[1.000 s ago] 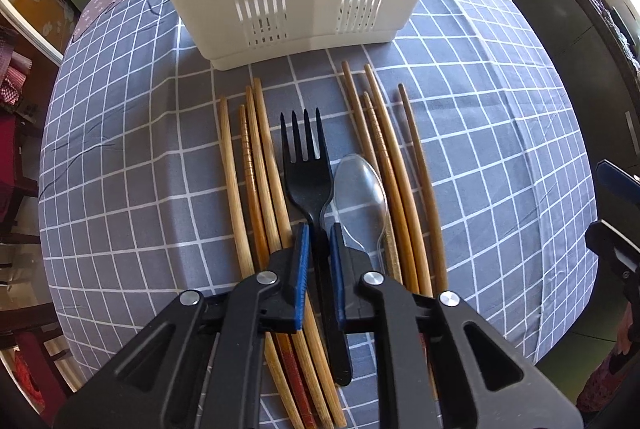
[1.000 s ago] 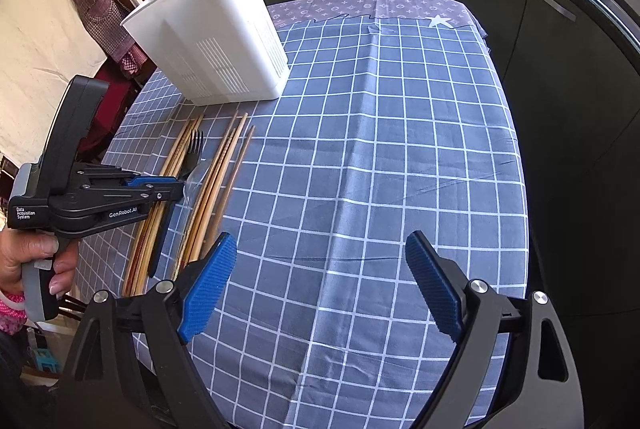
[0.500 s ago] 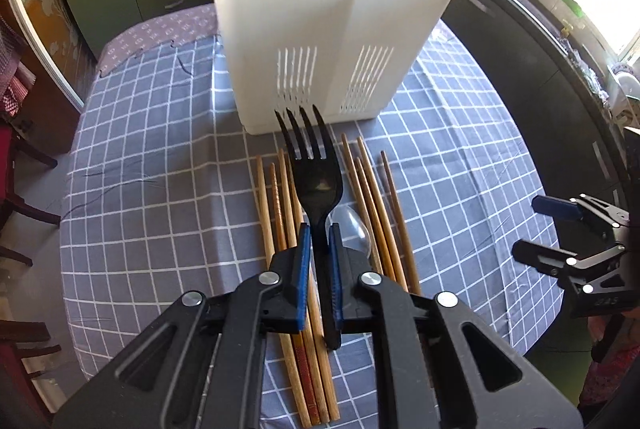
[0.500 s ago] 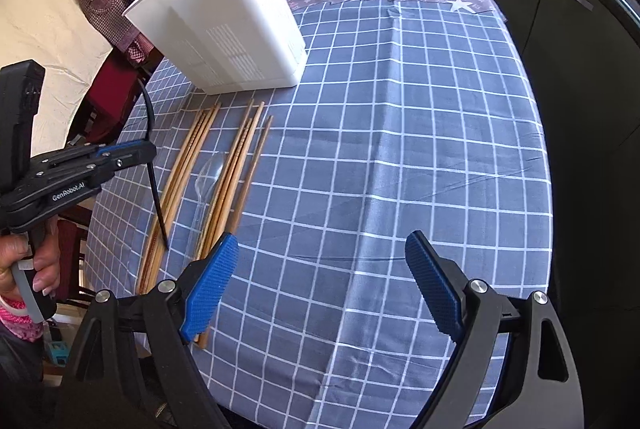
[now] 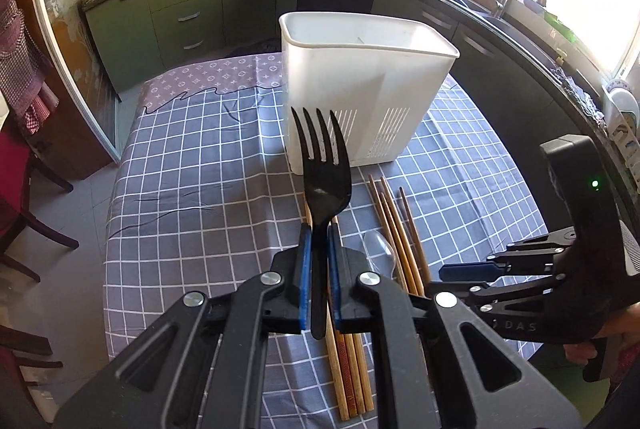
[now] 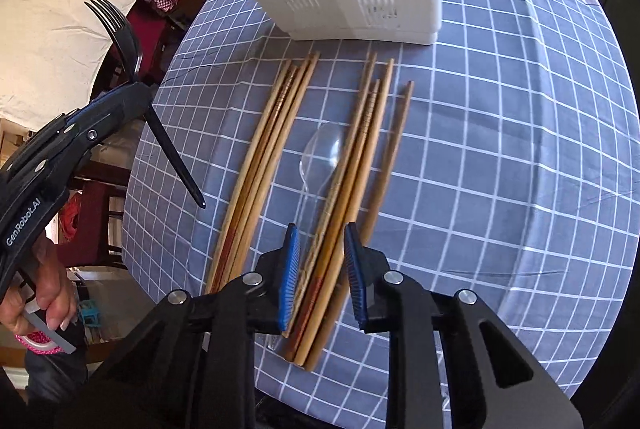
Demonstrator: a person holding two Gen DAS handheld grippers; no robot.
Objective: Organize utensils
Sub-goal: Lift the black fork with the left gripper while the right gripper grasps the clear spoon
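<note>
**Q:** Which step are you on, and where is the fork?

**A:** I judge I'm mid-carry. My left gripper is clamped on the handle of the black fork, tines up and pointing forward, lifted clear of the checked tablecloth. The white caddy stands upright beyond the fork, its open top in view from my left camera, with a divider wall inside. The fork is not in it yet.

**Q:** What does the next move ask of you?

**A:** Probably to carry the fork above the caddy's rim, then lower it into one compartment and release. Which end should go in first is my own choice; as held, the handle tail hangs below my pads, so handle-down looks easiest.

**Q:** And your other claw?

**A:** My right gripper is low over the table, its jaws partly apart and straddling the near ends of the right chopstick bundle. It grips nothing. The clear spoon lies just beside that bundle, on its left. A second chopstick bundle lies further left, apart from the first. All of these rest on the cloth in front of the caddy.

**Q:** How are your hands posed?

**A:** The left is raised, aimed roughly level toward the caddy. The right tilts steeply downward over the chopsticks, looking ready to close on them.
</note>
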